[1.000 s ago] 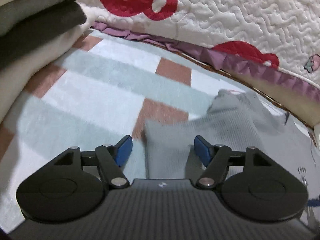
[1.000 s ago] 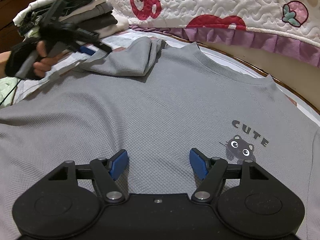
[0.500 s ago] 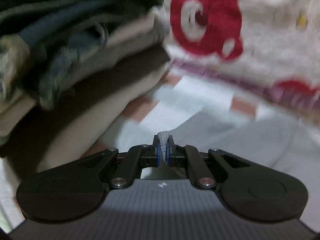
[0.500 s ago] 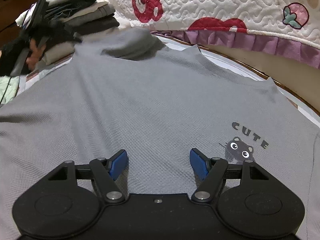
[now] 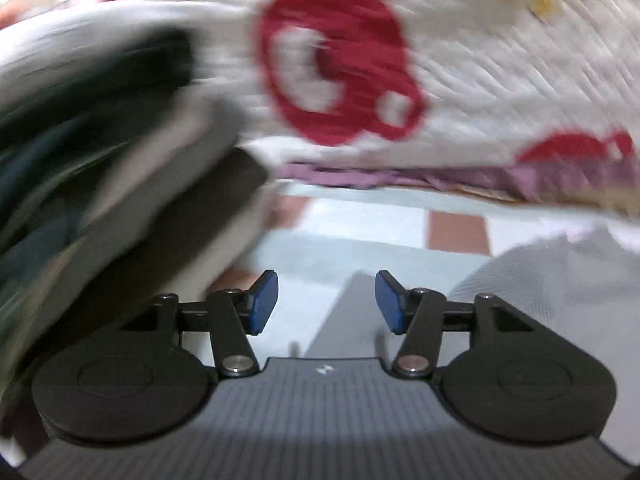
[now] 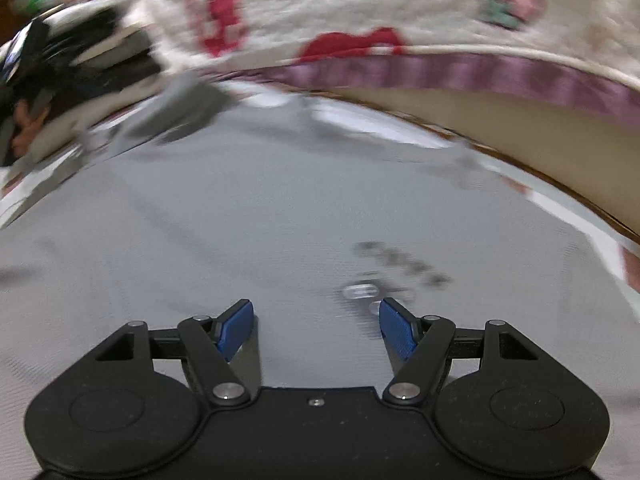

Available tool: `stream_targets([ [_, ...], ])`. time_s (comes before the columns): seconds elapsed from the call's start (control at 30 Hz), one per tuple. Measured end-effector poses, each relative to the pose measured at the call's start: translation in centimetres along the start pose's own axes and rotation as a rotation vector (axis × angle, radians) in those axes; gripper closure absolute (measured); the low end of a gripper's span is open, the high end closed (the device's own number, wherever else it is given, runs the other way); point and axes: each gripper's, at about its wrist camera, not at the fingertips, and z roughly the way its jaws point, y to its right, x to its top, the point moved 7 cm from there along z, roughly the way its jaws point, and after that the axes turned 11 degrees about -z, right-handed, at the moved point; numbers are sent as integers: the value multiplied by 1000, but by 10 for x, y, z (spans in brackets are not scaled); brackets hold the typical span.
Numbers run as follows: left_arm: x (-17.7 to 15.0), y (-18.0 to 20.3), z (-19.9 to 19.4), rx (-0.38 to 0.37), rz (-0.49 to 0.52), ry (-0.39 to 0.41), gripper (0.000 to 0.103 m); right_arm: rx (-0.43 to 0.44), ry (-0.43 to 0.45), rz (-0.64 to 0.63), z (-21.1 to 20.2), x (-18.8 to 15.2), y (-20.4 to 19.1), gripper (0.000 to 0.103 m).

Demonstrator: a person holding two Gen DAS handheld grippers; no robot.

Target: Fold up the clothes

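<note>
A grey T-shirt (image 6: 248, 232) with a small dark print (image 6: 400, 268) lies spread flat over the bed in the right wrist view. My right gripper (image 6: 316, 330) hovers open just above its chest area, nothing between the blue pads. In the left wrist view my left gripper (image 5: 326, 302) is open and empty over the checked sheet; the shirt's grey sleeve (image 5: 552, 280) lies to its right, apart from the fingers. Both views are blurred by motion. The left gripper (image 6: 24, 60) and a hand show at the far left of the right wrist view.
A stack of folded clothes (image 5: 100, 168) rises close on the left of the left gripper. A white quilt with red bears (image 5: 400, 60) and a purple frill (image 6: 440, 76) runs along the back. The checked sheet (image 5: 360, 228) lies bare between stack and shirt.
My left gripper, shut on the grey sleeve half a second ago, has opened and let it go; the sleeve now lies to its right. The right gripper stays open but has shifted, blurring its view.
</note>
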Motion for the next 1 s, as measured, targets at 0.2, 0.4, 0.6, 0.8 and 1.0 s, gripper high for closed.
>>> stream_targets([
  [0.2, -5, 5, 70, 24, 25, -184, 48, -110, 22, 89, -4, 10, 75, 29],
  [0.4, -5, 1, 75, -62, -126, -230, 41, -174, 43, 163, 1, 21, 138, 29],
  [0.6, 19, -1, 34, 54, 36, -42, 100, -203, 21, 189, 19, 14, 157, 28],
  [0.8, 16, -65, 23, 276, -66, -37, 97, -232, -1, 214, 37, 7, 176, 28],
  [1.0, -5, -66, 23, 307, -132, -93, 83, -251, -15, 226, 49, 7, 188, 22],
])
